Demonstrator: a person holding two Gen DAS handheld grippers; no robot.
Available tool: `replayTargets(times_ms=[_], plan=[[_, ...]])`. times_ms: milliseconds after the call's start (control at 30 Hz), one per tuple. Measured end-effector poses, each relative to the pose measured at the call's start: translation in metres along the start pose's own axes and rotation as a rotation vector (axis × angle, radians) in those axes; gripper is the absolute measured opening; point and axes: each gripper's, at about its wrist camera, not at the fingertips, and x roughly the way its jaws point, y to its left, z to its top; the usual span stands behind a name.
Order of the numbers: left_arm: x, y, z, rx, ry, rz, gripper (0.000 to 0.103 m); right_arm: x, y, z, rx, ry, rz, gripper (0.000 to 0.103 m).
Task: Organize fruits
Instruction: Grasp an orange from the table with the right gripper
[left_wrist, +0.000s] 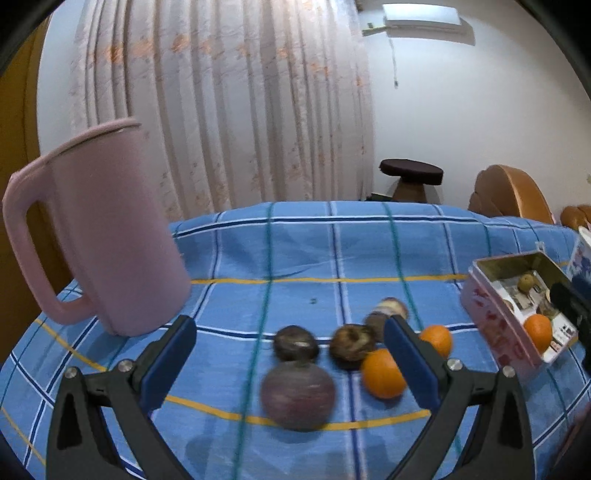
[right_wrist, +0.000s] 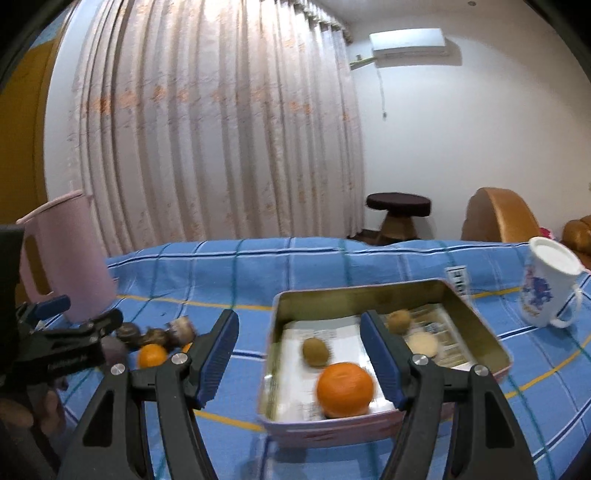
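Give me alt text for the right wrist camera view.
The open right gripper hovers over a pink tin that holds an orange and two kiwis on printed paper. Blue plaid cloth covers the table; a white mug stands at right.

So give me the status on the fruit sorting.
Done: an orange and two kiwis lie in the tin. In hand: nothing; the left gripper and right gripper are both open. Left: two oranges and several dark fruits on the cloth.
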Motion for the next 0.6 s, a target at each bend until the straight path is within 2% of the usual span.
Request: replayTargets(times_ms=[100,267,400,600], plan=[[0.001,0.022,0.002,-0.049,0.006,0.036,0.103,0.007,0.012,-0.003,0.004,0.037,0.043,0.07],[0.007,0.05,0.002,-0.07,0.034,0.081,0.103,0.018,0.038,-0.008,-0.027,0.103,0.118,0.07],[0.01,0.064,0.003,-0.079,0.049,0.084,0.103,0.036,0.067,-0.013,-0.054,0.197,0.203,0.07],[0.014,0.076,0.003,-0.099,0.065,0.099,0.103,0.069,0.107,-0.021,-0.1,0.324,0.278,0.07]])
